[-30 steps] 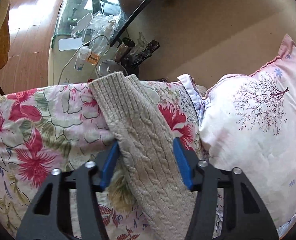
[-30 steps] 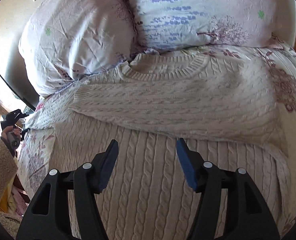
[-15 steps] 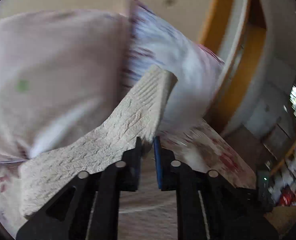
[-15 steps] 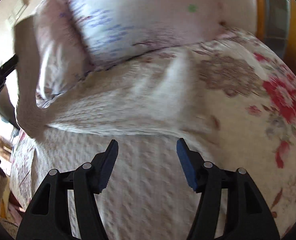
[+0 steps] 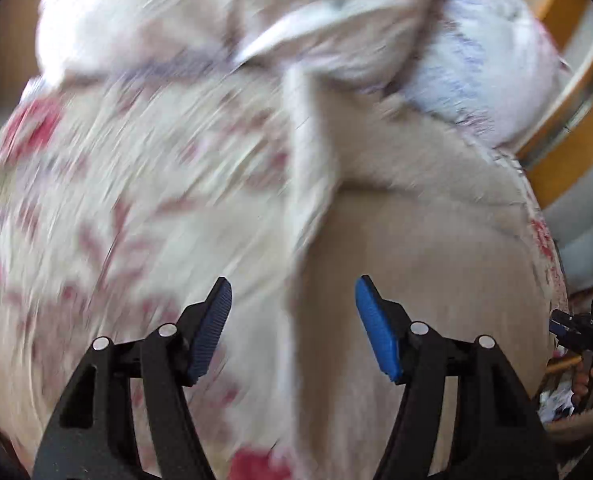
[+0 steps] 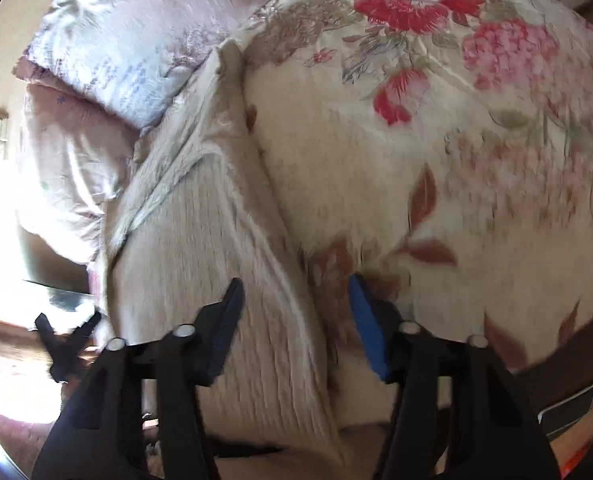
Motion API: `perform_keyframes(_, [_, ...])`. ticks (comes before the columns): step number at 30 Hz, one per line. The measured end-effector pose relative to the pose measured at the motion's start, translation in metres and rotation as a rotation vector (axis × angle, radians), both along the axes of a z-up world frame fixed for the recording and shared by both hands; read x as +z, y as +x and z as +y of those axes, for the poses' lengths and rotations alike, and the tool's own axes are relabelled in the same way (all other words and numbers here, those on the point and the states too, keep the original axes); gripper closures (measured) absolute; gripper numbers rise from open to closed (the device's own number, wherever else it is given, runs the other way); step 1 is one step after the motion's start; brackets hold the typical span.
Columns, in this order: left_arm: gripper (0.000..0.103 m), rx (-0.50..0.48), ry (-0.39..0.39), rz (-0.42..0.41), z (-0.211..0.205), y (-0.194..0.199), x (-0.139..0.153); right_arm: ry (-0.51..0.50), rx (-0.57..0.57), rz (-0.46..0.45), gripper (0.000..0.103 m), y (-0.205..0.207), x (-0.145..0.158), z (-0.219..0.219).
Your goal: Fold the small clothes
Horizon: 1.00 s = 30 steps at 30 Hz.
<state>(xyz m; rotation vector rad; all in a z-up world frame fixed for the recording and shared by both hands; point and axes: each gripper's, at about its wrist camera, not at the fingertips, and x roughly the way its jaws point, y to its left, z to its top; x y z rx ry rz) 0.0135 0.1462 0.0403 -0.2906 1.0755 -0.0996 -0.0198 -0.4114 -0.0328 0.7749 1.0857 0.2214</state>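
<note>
A cream cable-knit sweater lies on a floral bedspread, both sleeves folded across its body. In the blurred left wrist view the sweater fills the right half, its left edge running up between my fingers. My left gripper is open and empty above that edge. My right gripper is open, straddling the sweater's right edge close to the cloth, holding nothing. The left gripper also shows in the right wrist view, at the far left edge.
Two pale printed pillows lie at the head of the bed, touching the sweater's collar end; they also show in the left wrist view. A wooden bed frame stands behind them. The bed's dark edge is at lower right.
My left gripper closed on the left sleeve, carried it across the sweater's body, then let go and opened. My right gripper swung right to the sweater's right edge, staying open.
</note>
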Motion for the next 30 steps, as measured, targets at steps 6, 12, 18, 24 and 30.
perform_keyframes(6, [0.060,-0.034,-0.163,0.076,-0.003,-0.070,-0.020,0.254,0.166,0.124,0.070,-0.026,-0.030,0.016])
perform_keyframes(12, [0.092,-0.028,-0.308,0.168,-0.011,-0.084,-0.033,0.350,0.278,0.143,0.094,-0.024,-0.035,0.043])
perform_keyframes(18, [0.096,-0.109,-0.427,0.005,-0.002,-0.007,-0.001,0.439,0.223,-0.199,0.095,0.068,0.028,0.054])
perform_keyframes(24, [0.090,-0.020,-0.287,-0.221,0.016,0.143,0.043,0.296,-0.019,-0.337,0.046,0.206,0.068,0.060])
perform_keyframes(30, [0.024,0.104,-0.258,-0.142,0.033,0.164,0.032,0.162,-0.049,-0.249,0.014,0.206,0.060,0.070])
